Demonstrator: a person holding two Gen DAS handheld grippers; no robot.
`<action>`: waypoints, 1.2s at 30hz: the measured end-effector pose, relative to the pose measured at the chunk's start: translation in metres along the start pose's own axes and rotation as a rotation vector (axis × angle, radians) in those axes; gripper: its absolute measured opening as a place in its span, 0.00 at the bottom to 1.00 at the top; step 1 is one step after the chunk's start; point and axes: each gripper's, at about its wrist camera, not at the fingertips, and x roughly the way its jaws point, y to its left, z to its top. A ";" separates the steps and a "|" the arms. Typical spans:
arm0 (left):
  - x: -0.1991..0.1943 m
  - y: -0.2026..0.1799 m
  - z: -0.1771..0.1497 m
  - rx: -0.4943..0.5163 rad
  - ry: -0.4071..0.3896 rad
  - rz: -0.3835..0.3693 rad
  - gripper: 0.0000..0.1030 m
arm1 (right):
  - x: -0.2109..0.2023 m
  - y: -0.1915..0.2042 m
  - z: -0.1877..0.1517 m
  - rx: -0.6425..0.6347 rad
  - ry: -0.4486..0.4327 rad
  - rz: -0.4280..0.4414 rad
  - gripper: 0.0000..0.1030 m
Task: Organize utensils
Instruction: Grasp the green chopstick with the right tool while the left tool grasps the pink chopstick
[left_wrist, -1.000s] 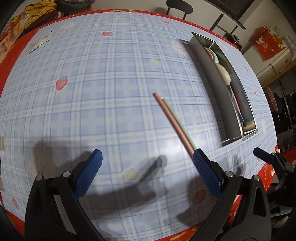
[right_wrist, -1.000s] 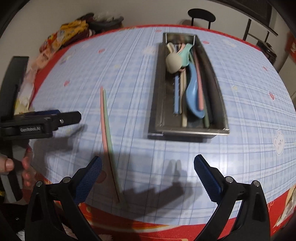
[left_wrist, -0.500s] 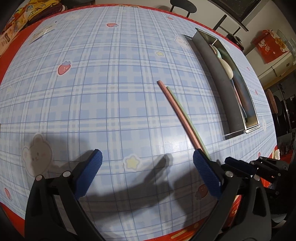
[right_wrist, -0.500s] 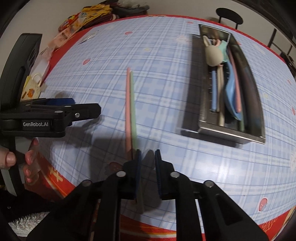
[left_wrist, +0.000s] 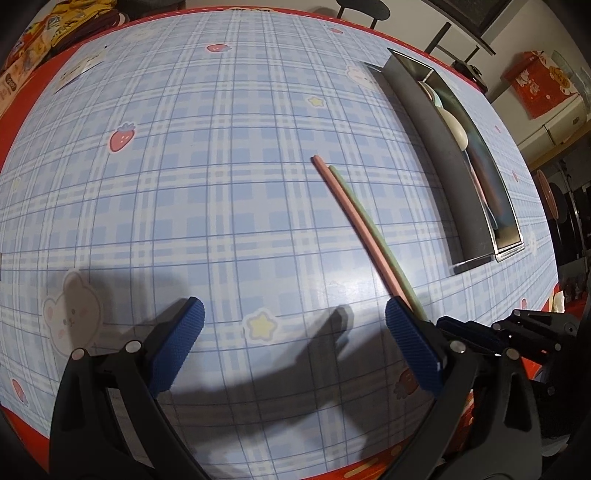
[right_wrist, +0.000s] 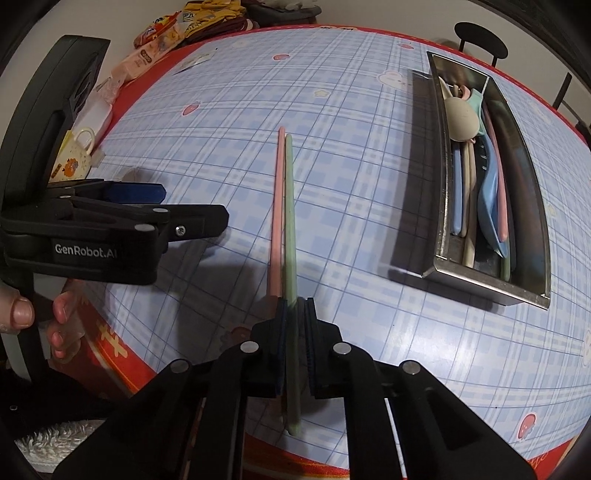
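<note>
Blue plaid tablecloth (left_wrist: 221, 177) with strawberry and bear prints, red border, covers the table; snack packets at 11 o'clock in the right wrist view, a chair at 1 o'clock past the far edge.

Step in hand: pickup of the loose chopsticks. Right gripper (right_wrist: 295, 325) has just been closing and now stands nearly shut, pads pinching the green chopstick (right_wrist: 290, 206) near its close end. Pink chopstick (right_wrist: 277, 206) lies touching it on the left; its near end runs under the left pad, so I cannot tell if it is clamped too. Both tips point to 12 o'clock, still flat on the cloth, near ends at the table edge.

Left gripper (left_wrist: 293, 332) wide open, nothing between the pads, hovering over bare cloth; the chopsticks pass just beside its right pad.

Metal tray (right_wrist: 441, 206) sits at 2 o'clock of the right gripper, well apart, already holding spoons and other chopsticks lengthwise.

Next move, as I judge it: lift, check both sticks come up, carry toward 2 o'clock, align the sticks with the tray's long axis, lower, release. Risk: pink one left behind or swivelling in the grip.
</note>
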 end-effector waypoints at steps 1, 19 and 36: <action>0.000 -0.001 0.000 0.005 0.001 0.000 0.94 | 0.000 0.000 0.000 0.002 0.000 0.004 0.09; 0.009 -0.013 0.007 0.053 0.011 0.019 0.94 | -0.006 -0.027 -0.009 0.117 -0.006 -0.022 0.07; 0.039 -0.075 0.016 0.281 0.017 0.160 0.94 | -0.014 -0.044 -0.020 0.185 -0.026 -0.019 0.07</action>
